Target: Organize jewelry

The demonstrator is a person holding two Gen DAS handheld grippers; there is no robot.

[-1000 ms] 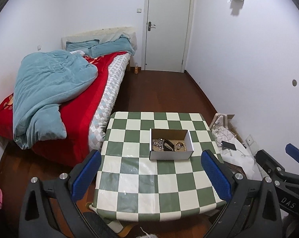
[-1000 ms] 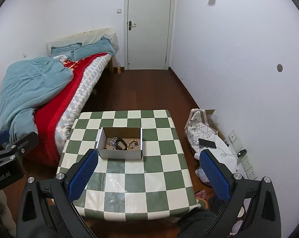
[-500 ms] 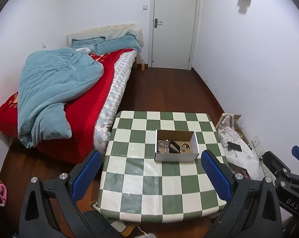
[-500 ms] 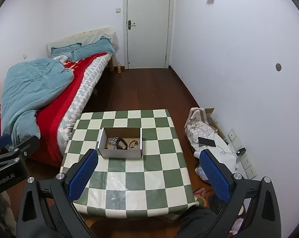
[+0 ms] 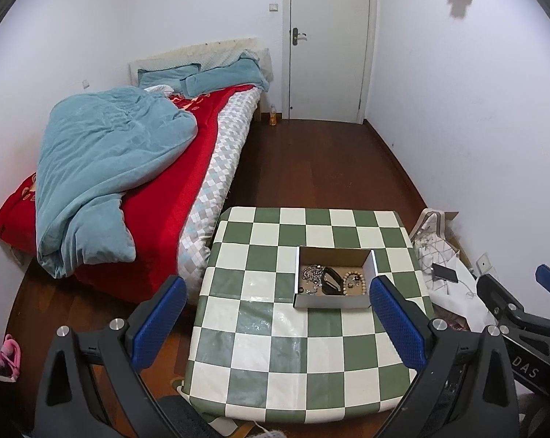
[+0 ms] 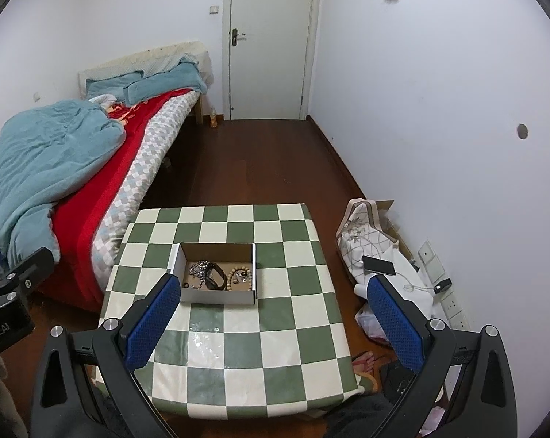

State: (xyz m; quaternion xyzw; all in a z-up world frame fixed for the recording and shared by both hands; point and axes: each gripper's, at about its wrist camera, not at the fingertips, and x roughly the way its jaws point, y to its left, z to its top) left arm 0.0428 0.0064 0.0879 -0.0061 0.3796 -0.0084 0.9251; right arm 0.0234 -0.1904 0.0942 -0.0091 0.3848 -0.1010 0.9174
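At the far left we see a bed (image 5: 216, 153) with a red cover and a crumpled teal duvet (image 5: 103, 168) heaped on it, two teal pillows (image 5: 202, 76) at its head against the wall. Past its foot end stands a white door (image 5: 327, 40), shut, with a small bottle (image 5: 272, 119) on the floor just beside the frame.

Nearer to us is the table (image 5: 275, 332), covered in a green-and-cream chequered cloth. Our left gripper (image 5: 277, 323) hangs above its near edge, blue pads spread wide with nothing between them. On the table's right half, closer to the far edge than the near one, sits an open cardboard box (image 5: 331, 301). Inside it we make out a tangle of silvery chain (image 5: 311, 273) at the left, a black band (image 5: 332, 281) in the middle, and a beaded bracelet (image 5: 355, 279) at the right; all lie loose on the box floor, touching or nearly so.

From the right wrist view, our right gripper (image 6: 273, 321) is likewise spread wide and empty, above the near right part of the table, with the box ahead of its left finger (image 6: 149, 325).

To the right of the table, on the floor against the wall, lies a patterned white bag (image 6: 366, 241) with a dark phone (image 6: 379, 265) resting on it, a cable leading towards the wall sockets (image 6: 430, 259).
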